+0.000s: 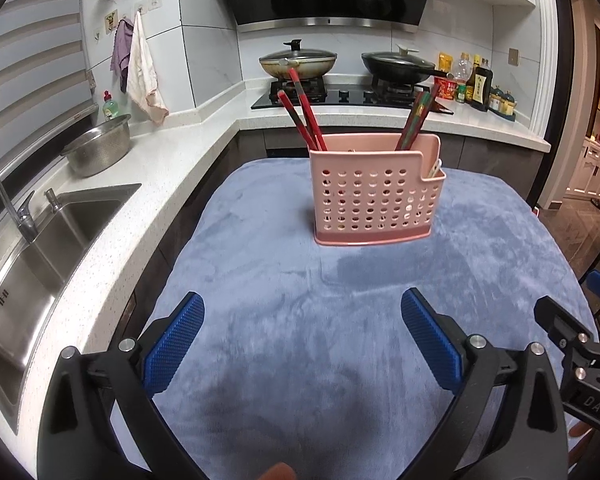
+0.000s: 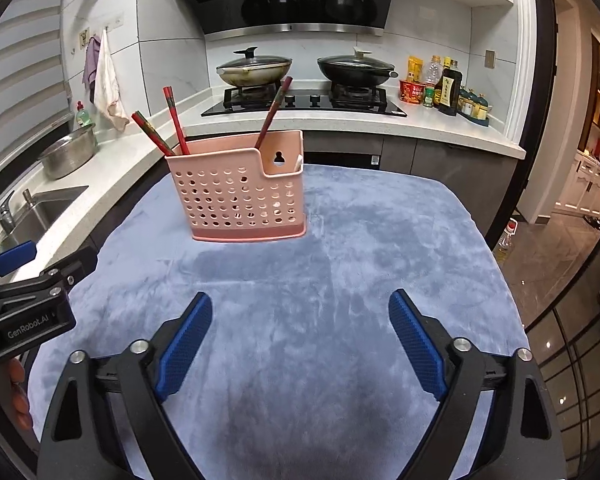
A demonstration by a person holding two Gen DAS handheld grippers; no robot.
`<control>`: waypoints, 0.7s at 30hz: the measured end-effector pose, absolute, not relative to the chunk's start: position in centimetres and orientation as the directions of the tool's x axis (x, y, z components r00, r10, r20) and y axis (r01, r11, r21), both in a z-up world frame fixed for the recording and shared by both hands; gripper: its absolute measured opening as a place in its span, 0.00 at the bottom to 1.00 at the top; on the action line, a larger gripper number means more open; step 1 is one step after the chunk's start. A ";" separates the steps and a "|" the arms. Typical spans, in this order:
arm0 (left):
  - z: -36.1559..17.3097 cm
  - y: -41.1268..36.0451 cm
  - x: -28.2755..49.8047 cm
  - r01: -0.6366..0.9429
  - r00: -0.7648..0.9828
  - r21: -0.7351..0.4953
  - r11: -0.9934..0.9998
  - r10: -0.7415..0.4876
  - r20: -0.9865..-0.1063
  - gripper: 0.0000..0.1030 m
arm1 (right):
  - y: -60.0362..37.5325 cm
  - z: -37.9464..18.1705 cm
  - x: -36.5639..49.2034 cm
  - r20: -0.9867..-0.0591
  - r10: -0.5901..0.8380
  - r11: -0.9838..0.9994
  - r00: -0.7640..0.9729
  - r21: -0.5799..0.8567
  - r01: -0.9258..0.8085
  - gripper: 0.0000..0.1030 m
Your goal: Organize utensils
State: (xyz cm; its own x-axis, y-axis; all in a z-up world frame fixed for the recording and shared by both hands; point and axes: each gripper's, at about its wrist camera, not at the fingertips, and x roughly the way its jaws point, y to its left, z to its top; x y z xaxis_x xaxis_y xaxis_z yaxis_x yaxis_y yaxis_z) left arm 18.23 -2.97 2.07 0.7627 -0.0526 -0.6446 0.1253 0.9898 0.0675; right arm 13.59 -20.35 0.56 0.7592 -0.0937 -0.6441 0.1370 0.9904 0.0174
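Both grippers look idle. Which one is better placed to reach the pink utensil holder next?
Marginally left. The pink utensil holder sits almost centred ahead of the open left gripper, while it lies off to the left of the open right gripper. Both are empty and hang over the blue cloth.

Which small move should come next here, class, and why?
Probably draw both grippers back: the left gripper and right gripper are open and hold nothing, the chopsticks already stand in the pink holder, and no utensil shows on the blue cloth.
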 end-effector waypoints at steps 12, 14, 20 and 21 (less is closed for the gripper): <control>1.4 -3.3 17.7 0.126 0.757 0.089 0.988 -0.038 -0.653 0.93 | -20.5 -0.6 13.7 -0.685 -0.086 0.992 0.724 0.006 0.124 0.94; 1.3 -3.3 17.6 0.124 0.758 0.093 0.988 -0.034 -0.651 0.93 | -20.5 -0.6 13.5 -0.676 -0.097 0.991 0.731 0.001 0.132 0.94; 1.3 -3.4 17.6 0.113 0.760 0.108 0.988 -0.016 -0.650 0.93 | -20.4 -0.2 13.3 -0.663 -0.119 0.989 0.739 -0.013 0.148 0.94; 1.3 -3.5 17.6 0.114 0.759 0.109 0.987 -0.015 -0.651 0.93 | -20.4 -0.1 13.3 -0.662 -0.119 0.989 0.740 -0.011 0.149 0.94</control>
State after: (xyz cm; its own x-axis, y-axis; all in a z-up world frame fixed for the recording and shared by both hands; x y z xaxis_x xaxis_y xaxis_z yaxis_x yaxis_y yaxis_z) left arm 17.59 -3.47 1.31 0.7590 -0.0154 -0.6509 0.1138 0.9875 0.1093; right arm 13.32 -20.42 -0.15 0.7399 -0.1195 -0.6620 0.1493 0.9887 -0.0115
